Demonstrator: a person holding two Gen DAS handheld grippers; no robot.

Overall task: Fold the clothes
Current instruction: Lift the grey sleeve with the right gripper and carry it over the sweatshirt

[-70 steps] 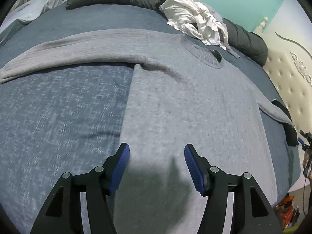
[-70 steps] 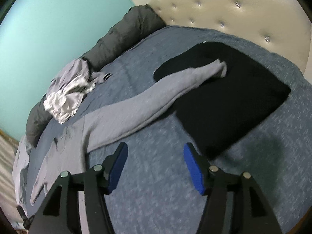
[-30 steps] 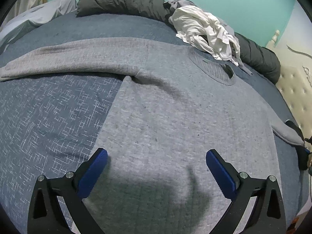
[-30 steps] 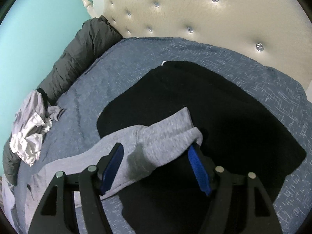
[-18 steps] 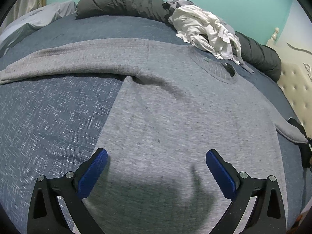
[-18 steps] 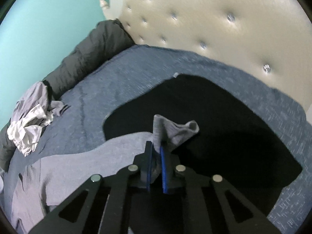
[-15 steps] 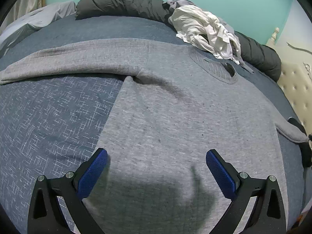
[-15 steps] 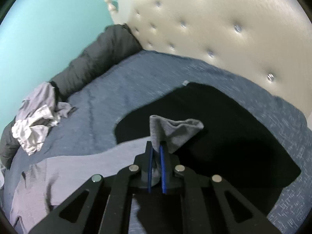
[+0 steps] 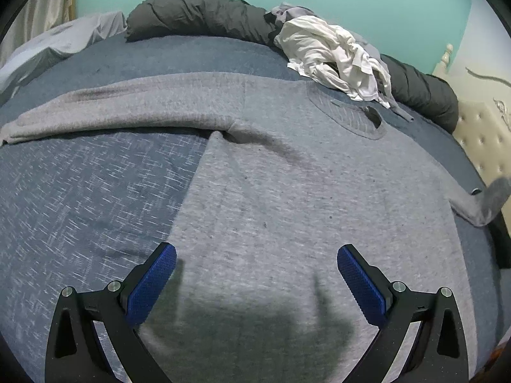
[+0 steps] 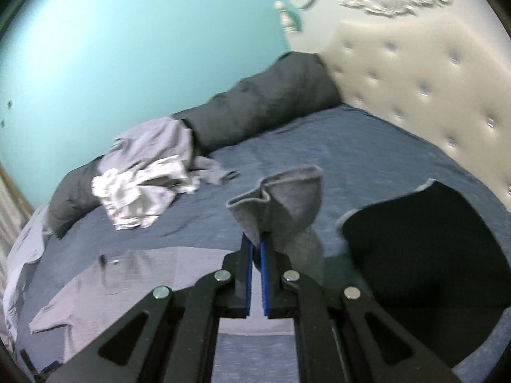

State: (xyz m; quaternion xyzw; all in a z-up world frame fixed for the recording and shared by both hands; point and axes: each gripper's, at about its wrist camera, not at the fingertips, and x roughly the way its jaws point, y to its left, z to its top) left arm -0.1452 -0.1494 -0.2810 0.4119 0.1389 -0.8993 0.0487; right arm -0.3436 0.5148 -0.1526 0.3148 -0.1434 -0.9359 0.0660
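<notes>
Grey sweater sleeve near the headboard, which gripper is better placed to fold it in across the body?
Right. The right gripper is shut on the sleeve cuff, lifted off the bed. The left gripper hangs open over the sweater's body, holding nothing.

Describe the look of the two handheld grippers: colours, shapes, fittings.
Both look alike. The left gripper has two black angular arms with triangular cut-outs, round silver pivot pins, and blue pads with a fine ribbed texture on the inner faces. The right gripper shows the same black linkage, silver pins and blue pads. No cables, markings, hands or sleeves are visible.
</notes>
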